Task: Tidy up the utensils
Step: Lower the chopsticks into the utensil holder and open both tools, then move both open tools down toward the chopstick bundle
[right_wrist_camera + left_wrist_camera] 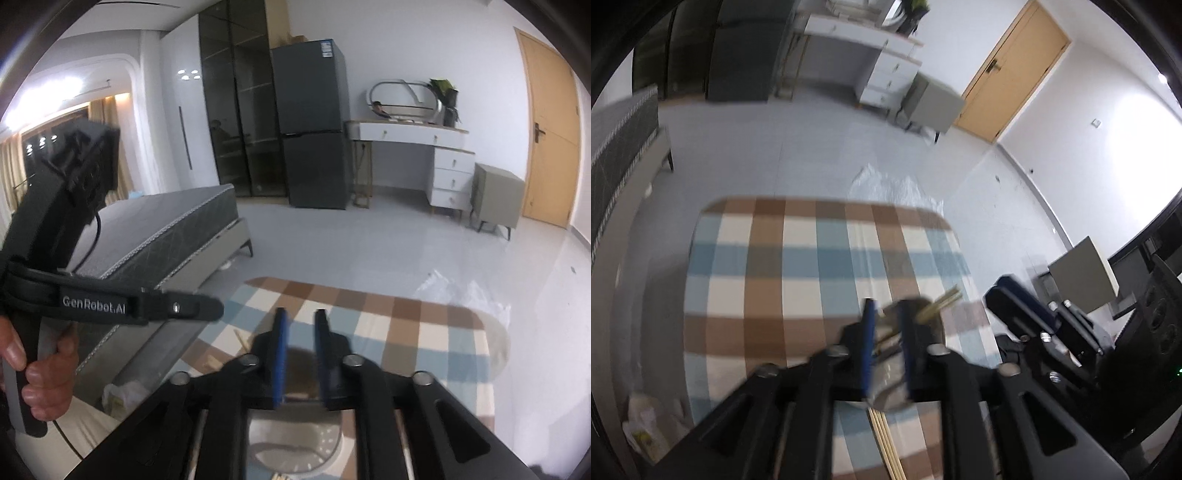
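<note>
Checked tablecloth [768, 266], chopsticks [942, 304] between left gripper [888, 314] jaws, both pairs slightly spread.

Worktop [768, 258] in a brown, blue and cream check, black claws with blue pads [868, 343] (both alike), pale yellow chopsticks [940, 304], tan door [550, 147], dark grey fridge [314, 125], pale grey floor [369, 236]

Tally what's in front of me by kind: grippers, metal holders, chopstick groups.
Grippers: 2, the left gripper and the right gripper
Metal holder: 1
Chopstick groups: 2, one by the left fingertips, one nearer the camera; single sticks are too blurred to count
Total: 5
</note>
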`<state>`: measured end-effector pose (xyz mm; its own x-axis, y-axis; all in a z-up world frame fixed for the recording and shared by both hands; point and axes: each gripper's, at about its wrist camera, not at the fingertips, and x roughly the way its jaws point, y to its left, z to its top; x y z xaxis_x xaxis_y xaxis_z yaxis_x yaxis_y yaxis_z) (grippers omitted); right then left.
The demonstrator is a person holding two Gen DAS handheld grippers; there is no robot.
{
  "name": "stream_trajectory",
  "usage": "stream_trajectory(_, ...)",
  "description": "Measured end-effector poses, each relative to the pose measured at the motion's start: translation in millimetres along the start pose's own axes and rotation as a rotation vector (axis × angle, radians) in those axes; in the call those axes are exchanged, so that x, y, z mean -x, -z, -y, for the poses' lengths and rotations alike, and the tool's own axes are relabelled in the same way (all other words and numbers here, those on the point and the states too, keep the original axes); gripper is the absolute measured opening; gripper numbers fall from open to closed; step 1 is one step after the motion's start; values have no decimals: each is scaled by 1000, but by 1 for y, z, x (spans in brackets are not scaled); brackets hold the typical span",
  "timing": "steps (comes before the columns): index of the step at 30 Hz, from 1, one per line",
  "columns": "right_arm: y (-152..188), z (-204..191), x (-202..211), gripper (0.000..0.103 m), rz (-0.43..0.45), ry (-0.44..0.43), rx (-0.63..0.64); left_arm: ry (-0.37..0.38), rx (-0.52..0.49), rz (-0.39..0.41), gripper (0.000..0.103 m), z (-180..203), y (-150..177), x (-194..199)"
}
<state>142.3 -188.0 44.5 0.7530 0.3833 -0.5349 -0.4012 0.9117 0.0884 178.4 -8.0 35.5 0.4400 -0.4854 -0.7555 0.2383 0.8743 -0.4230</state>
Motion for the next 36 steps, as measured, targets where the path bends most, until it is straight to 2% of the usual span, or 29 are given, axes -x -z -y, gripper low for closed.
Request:
stream_trajectory(1,1,0,5,31,5,8,-10,-5,9,8,25,-1,3,4)
stream_trajectory(3,5,3,14,37,14,17,-38,-12,10,31,35,-2,7,13)
stream_trajectory(4,6,3,16,44,15,20,-48,-20,9,44,42,-2,10,19)
stream_trajectory(5,8,4,20,50,11,35,-68,-26,6,57,44,-1,12,25)
stream_trajectory(6,9,5,24,61,12,38,-83,-34,5,67,46,-2,13,28)
stream_trajectory(10,7,3,41,65,40,41,-103,-75,14,95,53,-2,21,39)
stream_trajectory(17,4,-2,69,74,98,55,-127,-134,-15,163,55,8,37,60)
stream_trajectory(22,7,-9,86,81,128,60,-134,-186,-35,234,72,15,49,74)
stream_trajectory(25,9,-14,93,83,141,61,-127,-207,-51,273,78,19,57,80)
stream_trajectory(29,16,-20,101,84,143,55,-115,-241,-90,338,80,28,71,89)
stream_trajectory(32,26,-22,106,85,148,57,-120,-284,-120,378,87,36,85,92)
stream_trajectory(36,40,-25,113,89,151,61,-130,-336,-132,412,88,41,96,93)
